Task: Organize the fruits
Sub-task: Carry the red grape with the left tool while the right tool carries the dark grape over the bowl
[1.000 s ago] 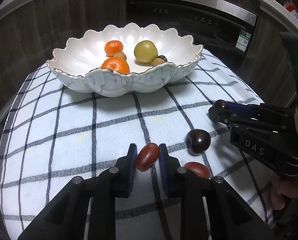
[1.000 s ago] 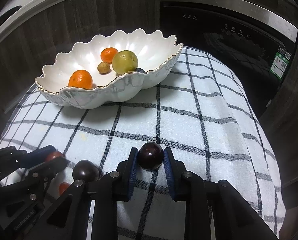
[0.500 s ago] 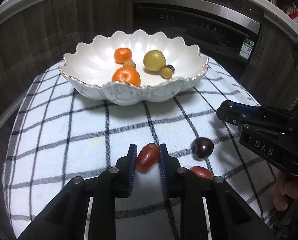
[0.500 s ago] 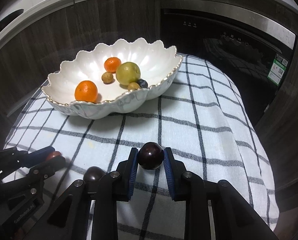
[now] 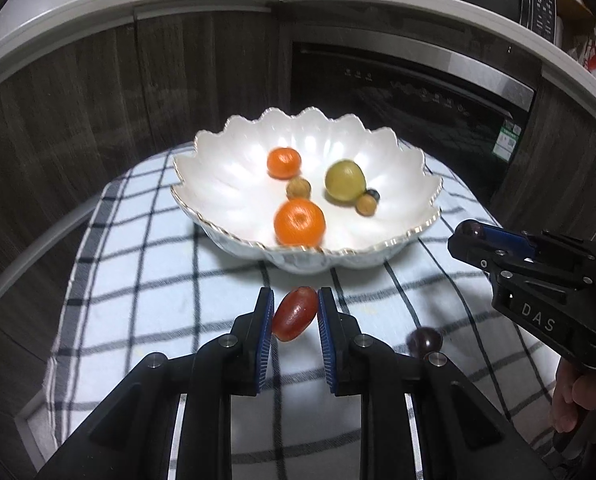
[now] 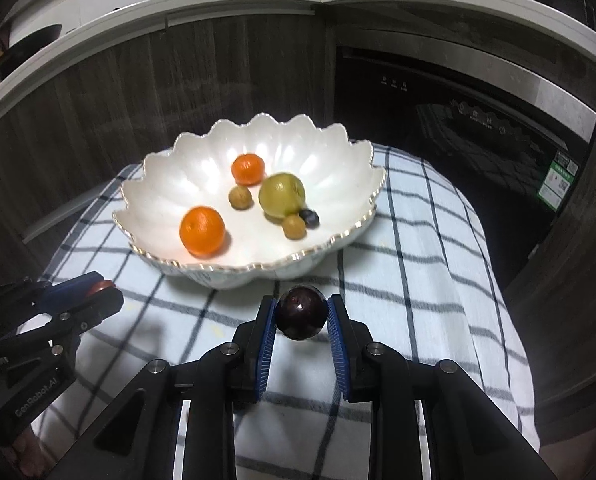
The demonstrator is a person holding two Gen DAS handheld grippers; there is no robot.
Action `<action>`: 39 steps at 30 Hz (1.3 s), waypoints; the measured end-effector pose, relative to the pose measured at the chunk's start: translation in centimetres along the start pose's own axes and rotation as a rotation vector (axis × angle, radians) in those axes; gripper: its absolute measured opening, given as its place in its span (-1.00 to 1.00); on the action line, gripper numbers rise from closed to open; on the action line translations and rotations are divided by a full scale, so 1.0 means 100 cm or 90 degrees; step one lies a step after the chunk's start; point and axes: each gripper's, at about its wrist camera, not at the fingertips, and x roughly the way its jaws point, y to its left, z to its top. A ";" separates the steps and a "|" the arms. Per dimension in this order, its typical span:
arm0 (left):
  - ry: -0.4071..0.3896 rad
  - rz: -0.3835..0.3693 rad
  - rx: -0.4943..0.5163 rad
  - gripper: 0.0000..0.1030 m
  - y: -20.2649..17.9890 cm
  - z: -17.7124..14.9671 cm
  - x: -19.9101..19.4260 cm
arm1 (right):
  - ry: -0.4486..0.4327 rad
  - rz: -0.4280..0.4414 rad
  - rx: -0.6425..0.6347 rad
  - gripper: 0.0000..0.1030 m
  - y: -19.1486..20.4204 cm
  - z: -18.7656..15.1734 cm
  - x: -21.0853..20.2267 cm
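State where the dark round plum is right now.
In the right wrist view, the dark plum sits clamped in the right gripper, low centre, just before the white bowl.

Bowl (image 6: 170, 184): glossy white ceramic, gilt scalloped rim. Cloth (image 6: 417, 272): checked woven fabric, matt. Plum (image 6: 301, 317): smooth, shiny skin. Cabinets (image 6: 98, 112): dark wood grain, matt. Oven (image 6: 477, 120): glossy black front, probably glass; brushed metal trim.

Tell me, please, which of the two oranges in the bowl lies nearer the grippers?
The larger orange by the bowl's near rim; the smaller orange sits farther back.
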 end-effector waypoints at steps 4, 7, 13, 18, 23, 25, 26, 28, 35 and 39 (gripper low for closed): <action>-0.015 0.005 0.005 -0.56 0.005 0.013 -0.004 | -0.011 0.000 0.003 -0.47 0.004 0.013 -0.004; -0.027 0.008 0.006 -0.56 0.010 0.026 -0.006 | -0.019 -0.001 0.007 -0.47 0.007 0.024 -0.006; -0.043 0.012 0.015 -0.56 0.018 0.048 -0.008 | -0.031 0.001 0.015 -0.47 0.010 0.041 -0.008; -0.046 0.010 0.011 -0.56 0.023 0.060 -0.004 | -0.040 0.002 0.018 -0.47 0.014 0.055 -0.008; -0.042 0.003 0.013 -0.56 0.028 0.071 0.006 | -0.045 -0.003 0.020 -0.47 0.017 0.066 -0.008; -0.040 0.001 0.014 -0.56 0.030 0.075 0.011 | -0.043 -0.005 0.023 -0.47 0.017 0.068 -0.006; -0.039 0.000 0.014 -0.56 0.031 0.076 0.013 | -0.042 -0.006 0.025 -0.47 0.018 0.069 -0.005; -0.036 -0.002 0.014 -0.56 0.034 0.079 0.018 | -0.037 -0.007 0.027 -0.47 0.019 0.070 -0.001; -0.028 -0.005 0.026 -0.55 0.039 0.087 0.035 | -0.016 -0.007 0.034 -0.47 0.023 0.073 0.014; -0.022 -0.006 0.027 -0.55 0.043 0.090 0.046 | -0.004 -0.007 0.031 -0.47 0.027 0.073 0.022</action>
